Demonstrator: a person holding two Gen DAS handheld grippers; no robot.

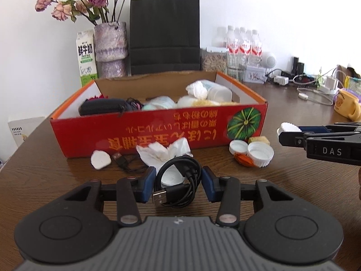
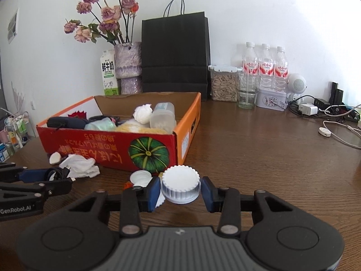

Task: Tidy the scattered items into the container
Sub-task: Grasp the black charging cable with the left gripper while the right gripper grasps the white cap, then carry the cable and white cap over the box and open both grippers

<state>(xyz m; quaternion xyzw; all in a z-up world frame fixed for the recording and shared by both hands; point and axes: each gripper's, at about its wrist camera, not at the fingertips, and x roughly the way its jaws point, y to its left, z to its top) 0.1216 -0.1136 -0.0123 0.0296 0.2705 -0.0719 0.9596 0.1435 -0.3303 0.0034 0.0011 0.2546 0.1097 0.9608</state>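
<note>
While my left hand-held gripper [image 1: 178, 186] is clamped on a coiled black USB cable [image 1: 180, 180], my right hand-held gripper [image 2: 180, 190] is clamped on a white ribbed bottle cap [image 2: 180, 186]; both loads sit just in front of the red cardboard box [image 1: 158, 133]. That box lies on the wooden tabletop [image 2: 270, 158] and already holds a black pouch [image 1: 101, 107], a crumpled white wad [image 2: 142, 113] and a pale plastic bottle [image 2: 163, 118]. Against the box's front wall lie a crumpled tissue [image 1: 163, 151], a small white chunk [image 1: 100, 160], a second thin black cable [image 1: 123, 161] and two upturned white caps [image 1: 251, 151]. Behind the box stand a black paper bag [image 1: 164, 36], a vase of dried roses [image 1: 110, 47] and a milk carton [image 1: 86, 57].
</note>
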